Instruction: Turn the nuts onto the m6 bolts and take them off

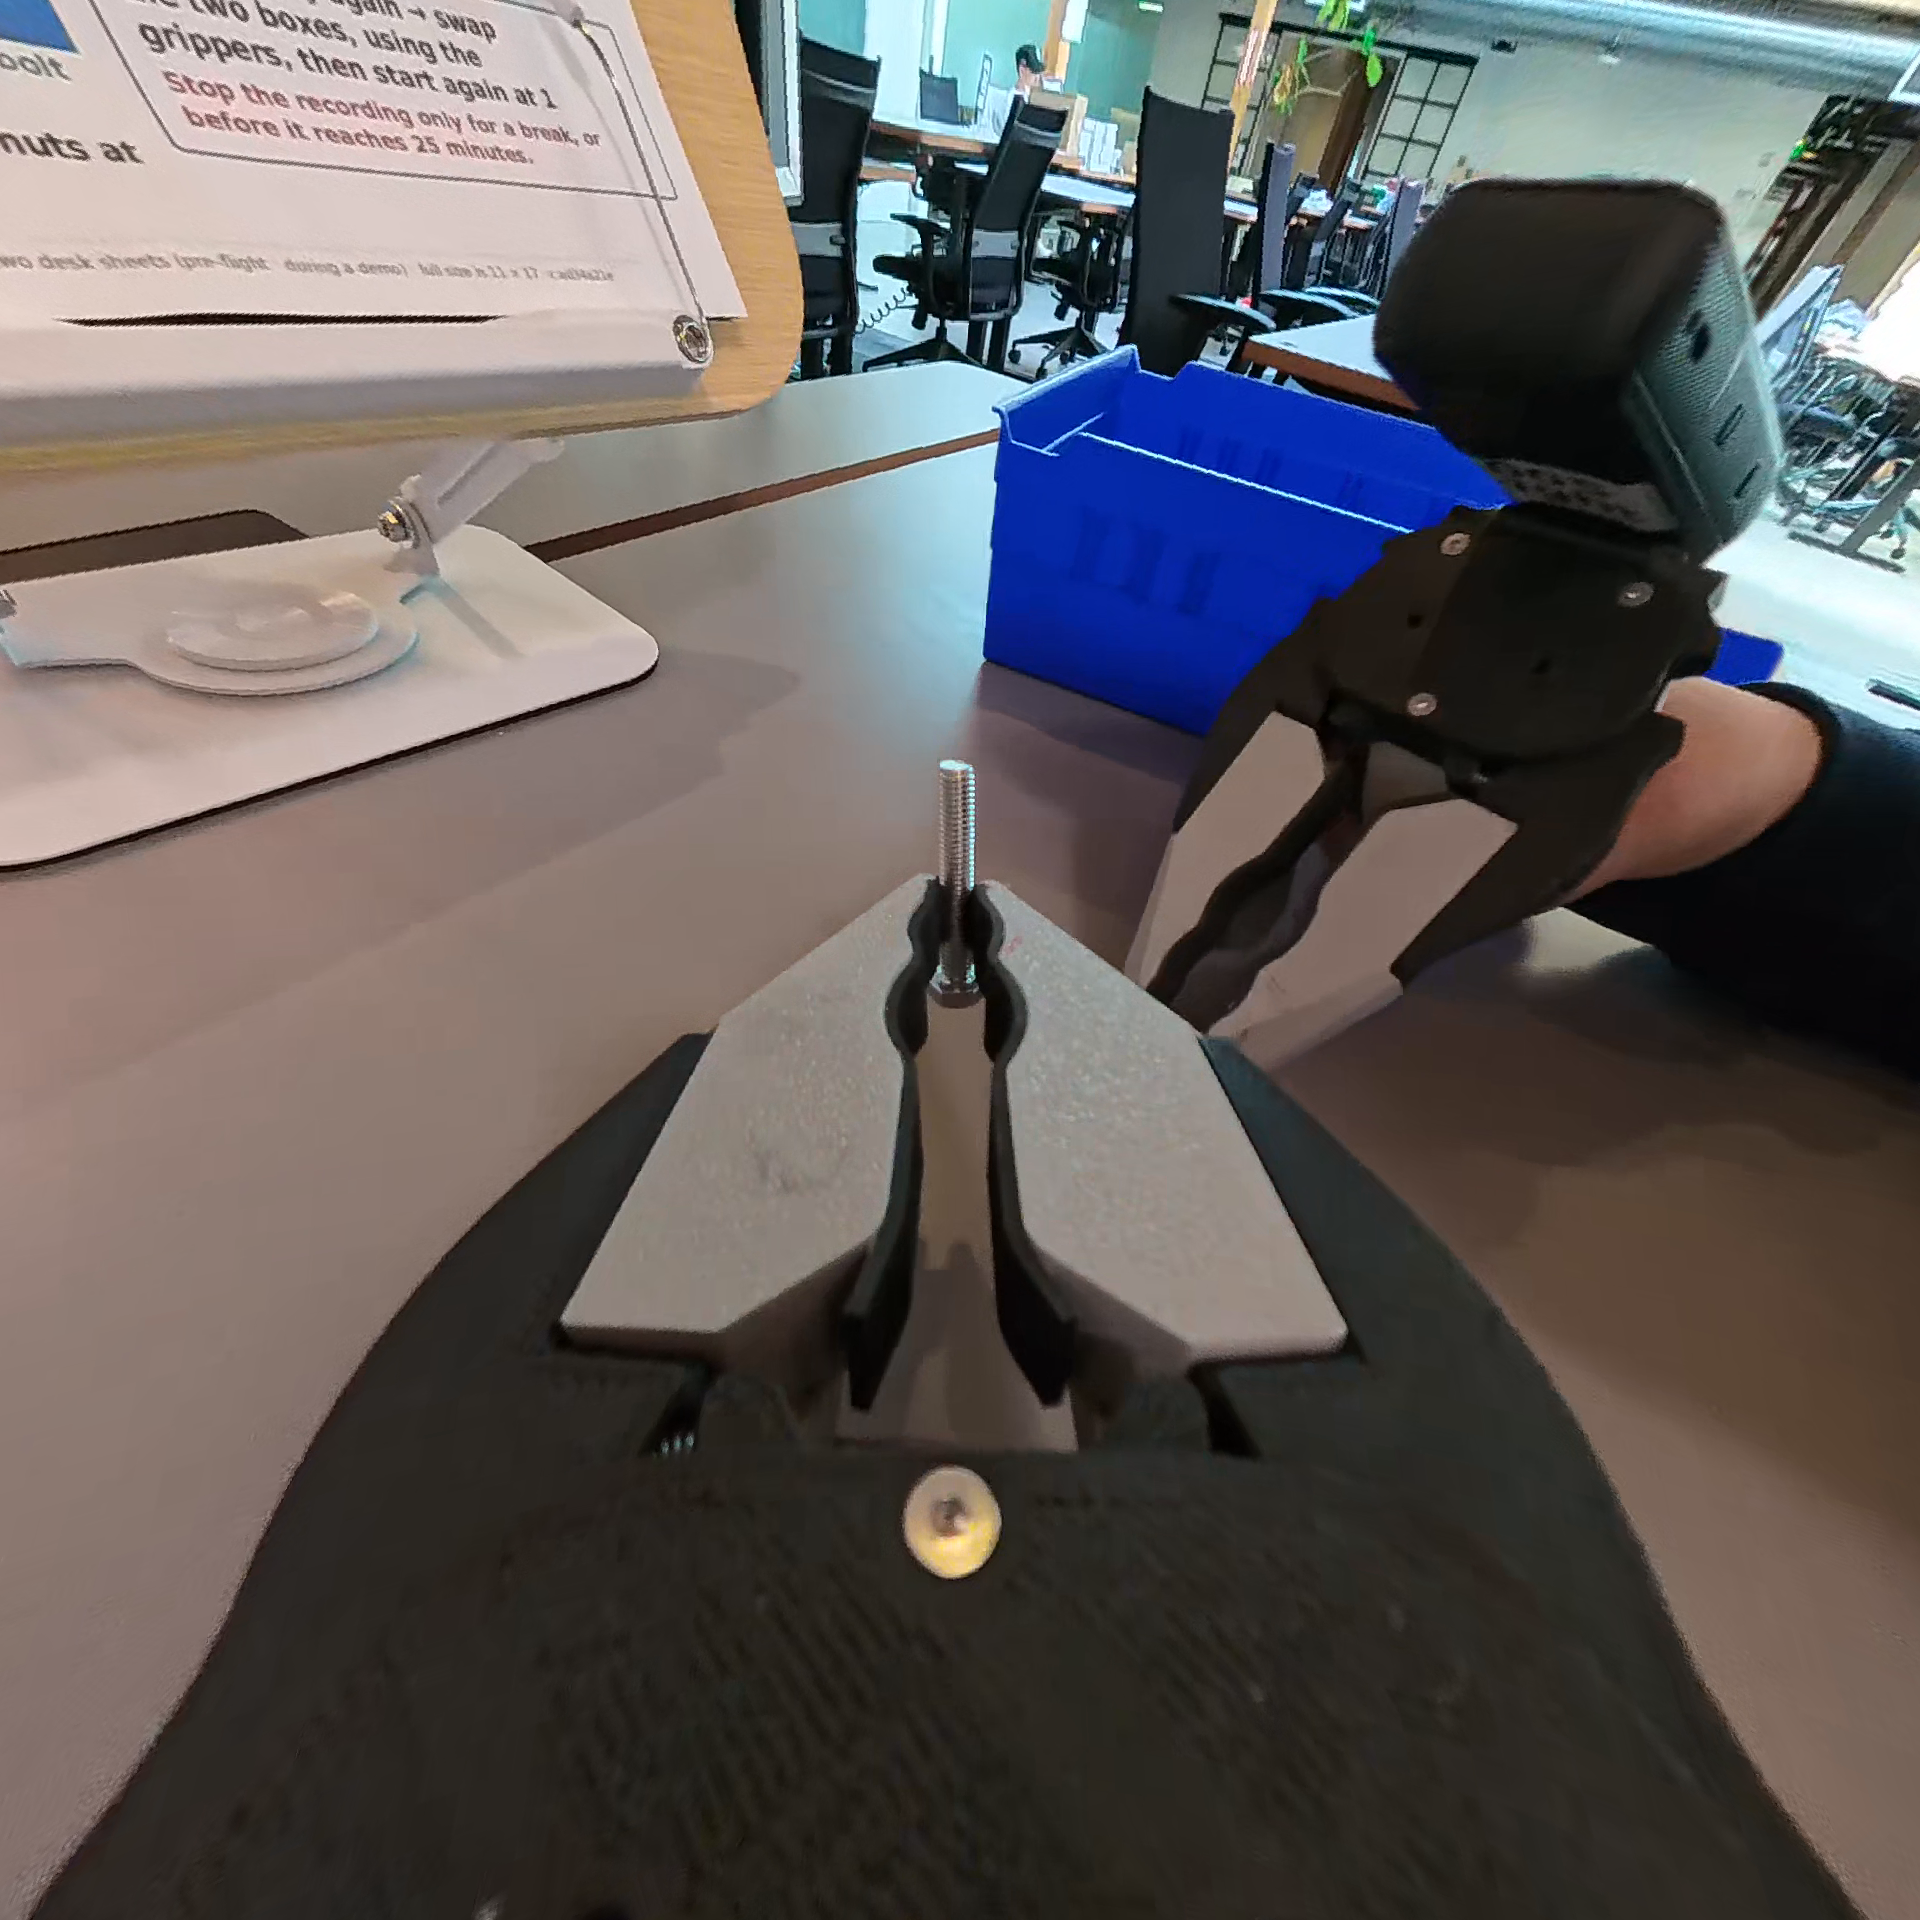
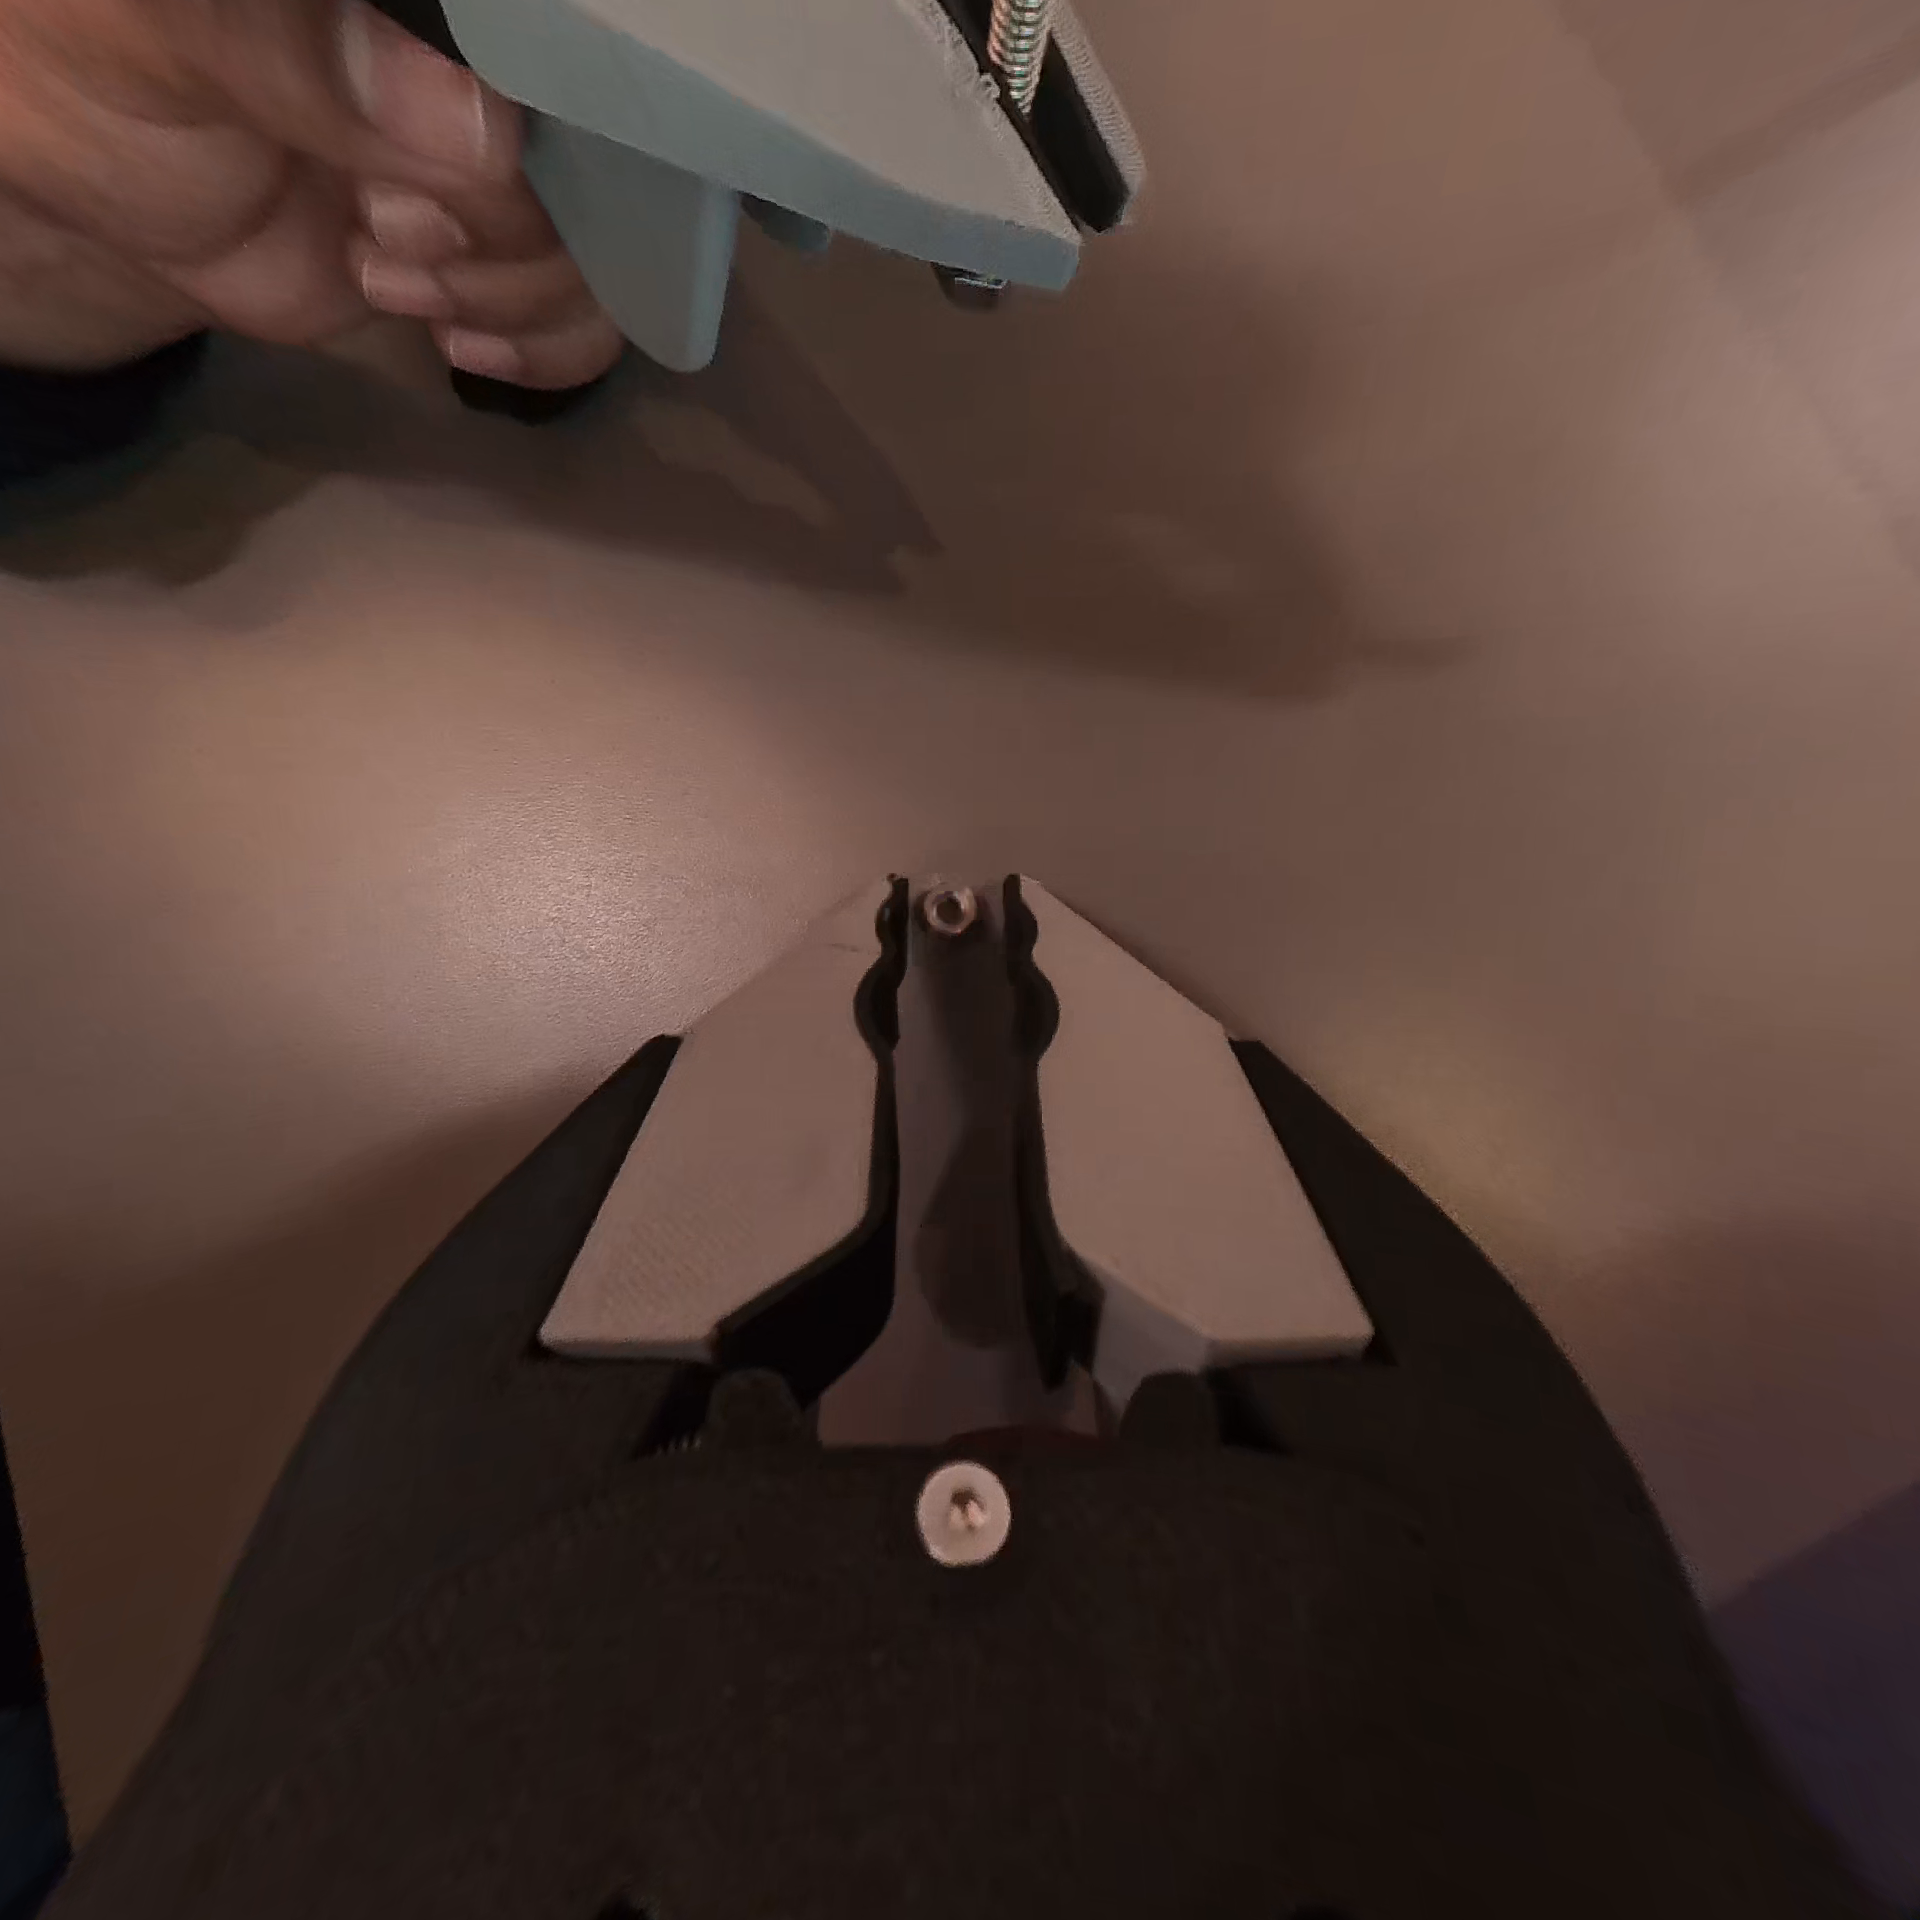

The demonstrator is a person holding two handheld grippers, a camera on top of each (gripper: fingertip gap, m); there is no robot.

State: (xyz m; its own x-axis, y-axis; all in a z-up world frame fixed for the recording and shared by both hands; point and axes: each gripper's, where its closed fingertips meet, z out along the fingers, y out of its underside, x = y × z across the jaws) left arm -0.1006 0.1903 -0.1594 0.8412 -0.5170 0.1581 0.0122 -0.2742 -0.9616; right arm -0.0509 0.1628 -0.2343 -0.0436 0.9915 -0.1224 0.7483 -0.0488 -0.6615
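My left gripper is shut on an M6 bolt. The threaded shaft sticks out past the fingertips and the hex head sits between the pads. My right gripper points down at the grey table. Its jaws stand narrowly apart around a small steel nut that lies between the fingertips, with a gap on each side. In the left wrist view the right gripper has its tips at the table, just right of my left gripper. In the right wrist view the left gripper holds the bolt at the top.
A blue plastic bin stands on the table behind the right gripper. A white stand carrying a printed sheet on a wooden board is at the left. A hand and dark sleeve hold the right gripper. Office chairs and desks are far behind. Spacing between my two grippers at the tips: around 10 cm.
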